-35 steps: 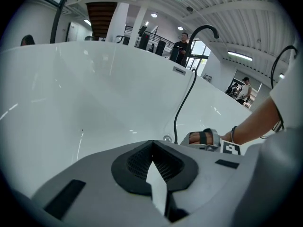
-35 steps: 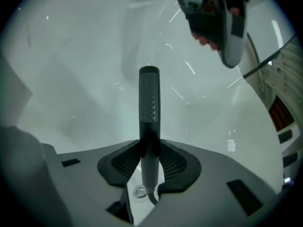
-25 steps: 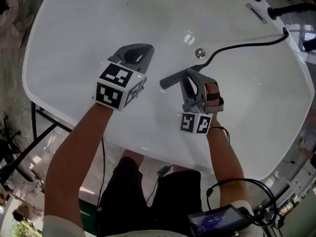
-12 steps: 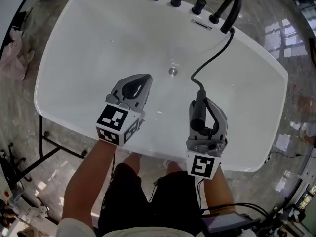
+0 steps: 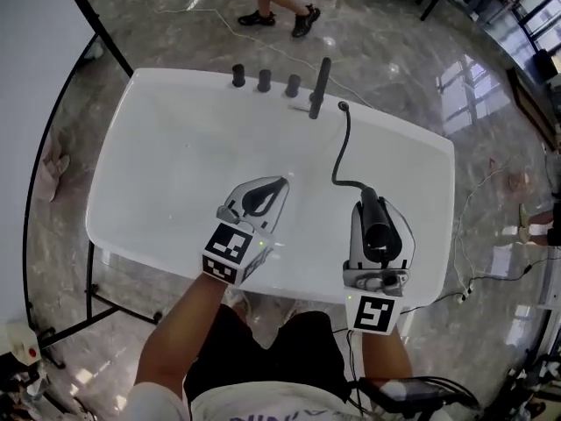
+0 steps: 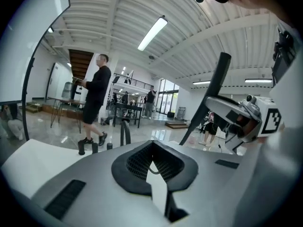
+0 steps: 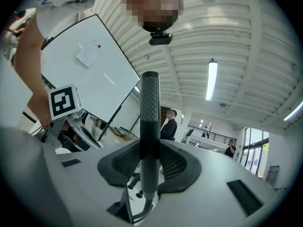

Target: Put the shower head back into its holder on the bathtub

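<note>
1. Head view: the whole white bathtub now shows, with grey floor all around it. A second ago only its basin filled the frame.
2. The right gripper sits at the lower right, over the tub's near rim. Its jaws are clamped on the black shower head.
3. A second ago the shower head lay crosswise, pointing to the left of the frame. Now it points up the frame, in line with the jaws.
4. In the right gripper view the shower head stands upright between the two dark pads, which press on both of its sides.
5. The black hose runs from the shower head up the frame to the tub's far rim, ending just right of the spout. Earlier it ran off toward the upper right corner.
6. Three black knobs stand in a row left of the spout. Half a second ago they sat at the top edge.
7. The left gripper is at the lower middle, beside the right one but apart from it. In the left gripper view its pads meet at the tips with nothing between them, as before.
8. A person's legs show at the top edge.
</note>
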Demonstrator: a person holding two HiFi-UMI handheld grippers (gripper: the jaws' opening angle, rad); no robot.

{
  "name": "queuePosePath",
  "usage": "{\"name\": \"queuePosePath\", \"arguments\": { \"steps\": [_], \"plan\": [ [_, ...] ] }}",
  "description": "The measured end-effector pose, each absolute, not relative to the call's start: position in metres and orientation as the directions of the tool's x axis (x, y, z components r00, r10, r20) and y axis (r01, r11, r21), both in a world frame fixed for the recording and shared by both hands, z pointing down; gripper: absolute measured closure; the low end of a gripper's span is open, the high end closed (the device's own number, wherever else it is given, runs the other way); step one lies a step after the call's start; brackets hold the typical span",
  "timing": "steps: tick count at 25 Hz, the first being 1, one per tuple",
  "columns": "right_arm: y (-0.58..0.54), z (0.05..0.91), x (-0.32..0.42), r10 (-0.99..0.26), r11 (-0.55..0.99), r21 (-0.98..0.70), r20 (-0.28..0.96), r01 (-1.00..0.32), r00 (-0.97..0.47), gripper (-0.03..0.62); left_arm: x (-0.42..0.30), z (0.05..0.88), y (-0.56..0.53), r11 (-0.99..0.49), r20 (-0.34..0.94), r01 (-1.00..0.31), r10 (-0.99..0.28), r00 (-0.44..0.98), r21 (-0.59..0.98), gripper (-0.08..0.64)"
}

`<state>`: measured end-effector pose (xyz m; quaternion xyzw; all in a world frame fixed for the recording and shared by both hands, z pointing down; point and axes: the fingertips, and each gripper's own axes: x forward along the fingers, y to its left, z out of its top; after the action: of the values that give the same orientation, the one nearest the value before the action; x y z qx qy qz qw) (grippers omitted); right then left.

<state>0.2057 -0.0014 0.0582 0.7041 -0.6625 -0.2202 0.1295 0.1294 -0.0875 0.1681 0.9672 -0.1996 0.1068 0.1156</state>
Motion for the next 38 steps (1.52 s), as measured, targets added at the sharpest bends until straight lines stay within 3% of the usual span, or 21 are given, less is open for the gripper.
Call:
{"name": "queuePosePath", "arguments": {
  "steps": [7, 18, 38],
  "plan": [
    [-0.016, -0.055, 0.231, -0.959, -0.168, 0.502, -0.282, -0.848, 0.023, 0.465, 0.155, 0.068, -0.097, -0.92, 0.155, -0.371, -0.351, 0.924, 0.13, 0.541],
    [-0.076, -0.108, 0.286, -0.919, -0.234, 0.477, -0.393, -0.847, 0.033, 0.465, 0.206, 0.021, -0.132, -0.926, 0.099, -0.367, -0.359, 0.928, 0.088, 0.541],
    [-0.204, -0.071, 0.391, -0.94, -0.228, 0.428, -0.332, -0.875, 0.082, 0.465, 0.277, 0.065, -0.187, -0.916, 0.132, -0.382, -0.366, 0.921, 0.125, 0.541]
  ]
}}
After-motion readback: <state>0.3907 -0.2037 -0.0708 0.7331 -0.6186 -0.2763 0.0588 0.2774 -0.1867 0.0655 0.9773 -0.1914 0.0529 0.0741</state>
